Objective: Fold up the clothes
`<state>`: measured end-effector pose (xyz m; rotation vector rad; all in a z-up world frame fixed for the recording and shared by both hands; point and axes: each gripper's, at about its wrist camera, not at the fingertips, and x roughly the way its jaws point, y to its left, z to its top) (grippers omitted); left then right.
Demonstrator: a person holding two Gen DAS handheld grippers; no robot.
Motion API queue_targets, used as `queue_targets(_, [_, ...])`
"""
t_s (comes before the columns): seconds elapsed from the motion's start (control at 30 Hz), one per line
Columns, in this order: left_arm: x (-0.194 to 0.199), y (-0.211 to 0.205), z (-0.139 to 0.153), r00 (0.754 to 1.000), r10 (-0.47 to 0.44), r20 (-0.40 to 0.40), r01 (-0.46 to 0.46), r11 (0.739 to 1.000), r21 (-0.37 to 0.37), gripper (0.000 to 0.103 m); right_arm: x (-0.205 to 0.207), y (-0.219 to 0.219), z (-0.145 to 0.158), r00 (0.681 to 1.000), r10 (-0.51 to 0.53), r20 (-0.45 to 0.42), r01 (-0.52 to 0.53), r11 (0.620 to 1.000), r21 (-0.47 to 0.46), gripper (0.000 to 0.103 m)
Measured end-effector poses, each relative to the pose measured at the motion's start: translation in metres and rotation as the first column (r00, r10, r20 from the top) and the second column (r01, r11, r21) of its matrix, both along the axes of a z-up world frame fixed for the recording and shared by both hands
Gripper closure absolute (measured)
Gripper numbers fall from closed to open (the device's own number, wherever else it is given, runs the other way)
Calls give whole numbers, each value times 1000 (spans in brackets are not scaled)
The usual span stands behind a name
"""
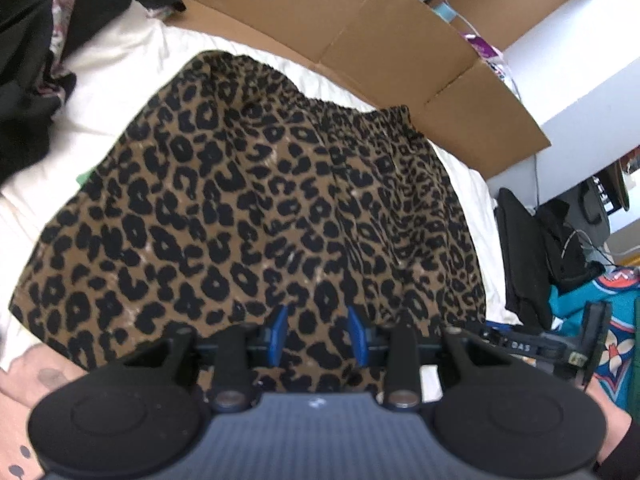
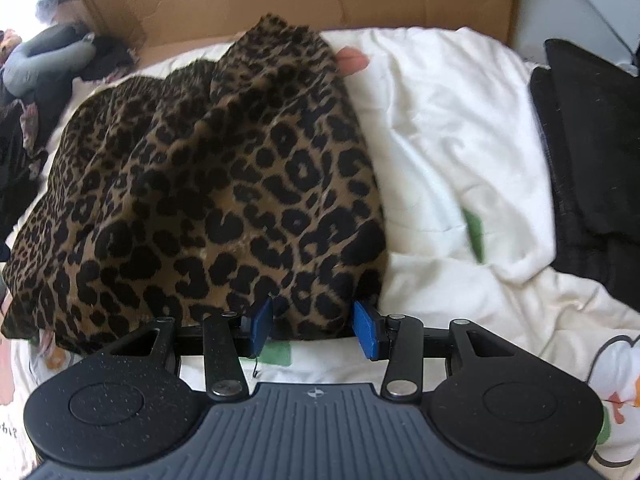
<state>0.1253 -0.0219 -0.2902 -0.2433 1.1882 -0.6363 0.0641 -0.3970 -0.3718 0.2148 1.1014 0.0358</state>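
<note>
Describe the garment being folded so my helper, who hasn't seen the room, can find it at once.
Look at the bed with the white duvet, backed by flattened brown cardboard. Spread across the middle of it lies the leopard-print garment, tan with black spots and a gathered edge toward the cardboard. The clothes heaped beside it are black or grey, so its spotted pattern is unmistakable.

You have a leopard-print garment [image 1: 256, 208] of soft, matt cloth with a faintly ribbed, napped look, gathered at its upper edge. Under it lies a white bedcover [image 2: 448, 128], smooth, creased cotton-like cloth. The cardboard [image 1: 360, 40] at the top of the frame is dull brown paperboard. Your left gripper [image 1: 320, 336] shows matt black plastic, blue rubbery pads [image 1: 280, 332] and shiny metal screw heads [image 1: 402, 400].
</note>
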Motion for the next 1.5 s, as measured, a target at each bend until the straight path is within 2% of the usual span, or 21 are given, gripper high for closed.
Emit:
queue_targets(0.2, [-4, -5, -1, 1000, -16, -3, 16, 1000, 1, 68, 0, -6, -2, 999, -44, 5, 44, 999, 15, 54])
queue_targets(0.23, [-5, -6, 0, 1000, -22, -2, 22, 1000, 1, 68, -1, -9, -1, 998, -55, 9, 55, 998, 18, 57])
queue_targets(0.3, [-6, -8, 1, 1000, -31, -2, 31, 1000, -2, 68, -2, -13, 0, 998, -64, 15, 64, 998, 16, 76])
queue_targets(0.33, [-6, -9, 1, 999, -35, -4, 35, 999, -4, 68, -3, -16, 0, 998, -67, 17, 66, 998, 15, 91])
queue_targets(0.37, [-6, -11, 2, 999, -39, -5, 39, 999, -6, 68, -3, -18, -1, 998, -67, 17, 66, 998, 15, 97])
queue_targets(0.43, [-7, -13, 2, 999, -46, -7, 46, 999, -10, 68, -6, -21, 2, 997, -68, 28, 67, 998, 13, 100])
queue_targets(0.7, [-14, -25, 2, 993, -114, -26, 113, 993, -44, 69, -16, -46, 17, 994, -96, 59, 98, 994, -44, 100])
queue_targets(0.9, [-27, -43, -7, 975, -210, -72, 203, 974, -99, 68, -16, -69, 22, 986, -148, 74, 154, 986, -70, 100])
queue_targets(1.0, [-35, -53, -19, 967, -240, -91, 232, 969, -86, 68, -16, -77, 24, 984, -160, 85, 167, 982, -86, 100])
queue_targets(1.1, [-39, -59, -32, 962, -254, -103, 252, 967, -30, 68, -15, -83, 23, 981, -174, 88, 182, 979, -91, 100])
queue_targets(1.17, [-40, -63, -38, 960, -256, -109, 259, 966, 8, 62, -15, -83, 23, 981, -175, 88, 183, 979, -94, 100])
queue_targets(1.2, [-40, -63, -41, 961, -251, -115, 254, 967, 14, 52, -14, -83, 22, 981, -175, 88, 183, 978, -96, 100])
queue_targets(1.27, [-37, -63, -46, 966, -224, -125, 229, 973, 24, 39, -14, -83, 22, 981, -174, 88, 182, 978, -103, 100])
queue_targets(1.5, [-34, -65, -65, 964, -197, -178, 205, 978, 29, 37, -14, -85, 26, 976, -196, 98, 207, 970, -127, 100])
